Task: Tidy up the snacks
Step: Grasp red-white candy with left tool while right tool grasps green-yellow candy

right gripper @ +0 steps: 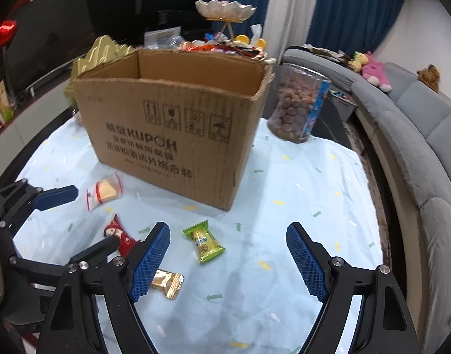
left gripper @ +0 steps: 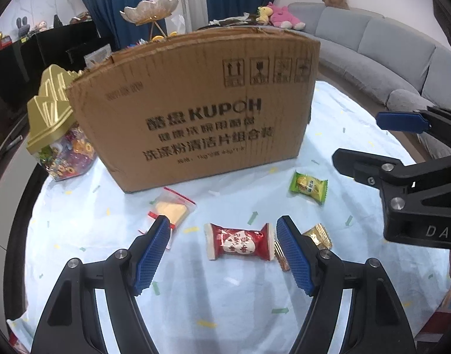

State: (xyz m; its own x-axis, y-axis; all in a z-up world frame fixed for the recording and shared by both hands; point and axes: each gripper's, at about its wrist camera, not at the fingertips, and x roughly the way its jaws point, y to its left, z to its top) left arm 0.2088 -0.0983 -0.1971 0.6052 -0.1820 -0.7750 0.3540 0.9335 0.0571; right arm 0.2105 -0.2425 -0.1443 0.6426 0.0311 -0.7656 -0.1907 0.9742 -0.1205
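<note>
An open cardboard box (left gripper: 196,109) stands on the light blue tablecloth (left gripper: 225,295); it also shows in the right wrist view (right gripper: 172,135). My left gripper (left gripper: 222,230) is open, low over a red snack packet (left gripper: 240,241) lying between its fingers. A gold packet (left gripper: 318,236) lies by its right finger. A green packet (left gripper: 308,187) and a clear bag with a yellow snack (left gripper: 171,209) lie near the box. My right gripper (right gripper: 228,236) is open and empty above the green packet (right gripper: 204,242); the gold packet (right gripper: 166,281) lies by its left finger.
A gold-lidded jar of sweets (left gripper: 60,135) stands left of the box. A clear tub of brown nuts (right gripper: 297,103) stands right of it. A grey sofa (right gripper: 417,147) curves round the table's right side. A black cabinet (right gripper: 93,29) is behind.
</note>
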